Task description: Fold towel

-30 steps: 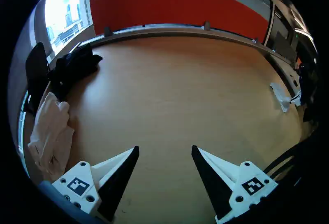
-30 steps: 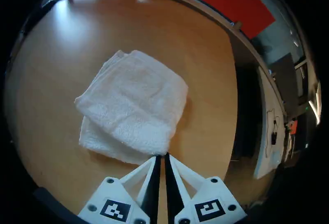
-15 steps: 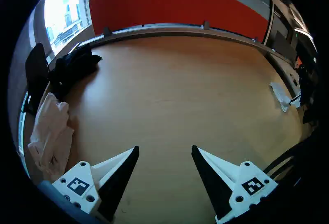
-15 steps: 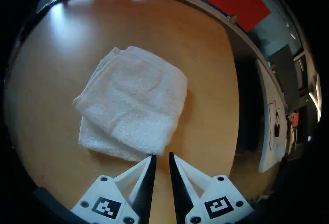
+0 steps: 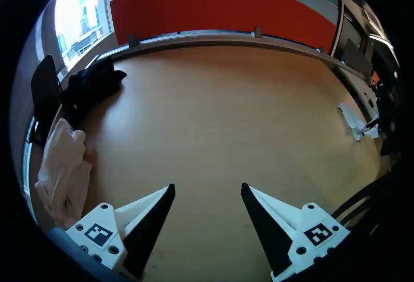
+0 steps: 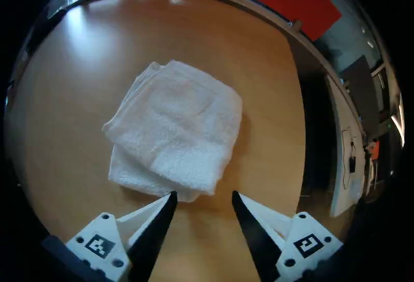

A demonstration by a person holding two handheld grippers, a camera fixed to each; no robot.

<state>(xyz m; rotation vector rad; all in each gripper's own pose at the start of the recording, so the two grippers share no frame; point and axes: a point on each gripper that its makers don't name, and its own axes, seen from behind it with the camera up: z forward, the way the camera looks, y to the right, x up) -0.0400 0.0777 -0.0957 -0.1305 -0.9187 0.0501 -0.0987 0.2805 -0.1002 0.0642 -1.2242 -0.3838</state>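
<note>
The right gripper (image 6: 203,196) gapes empty just below the folded white towel (image 6: 178,127) at frame centre, where a careless nudge could slide its offset layers apart.

Ahead of my left tongs (image 5: 207,186) the wooden table (image 5: 222,106) lies bare all the way to the red partition (image 5: 222,8) that walls its far edge. Off to their left, a black bag (image 5: 93,83) and a beige cloth bundle (image 5: 62,168) crowd the table's side. Far to the right sits something white and crumpled (image 5: 354,121), perhaps paper. Just ahead of my right tongs (image 6: 203,193) the folded towel (image 6: 176,132) lies in the way, with bare wood all round it. To their right the tabletop ends at a dark drop.
</note>
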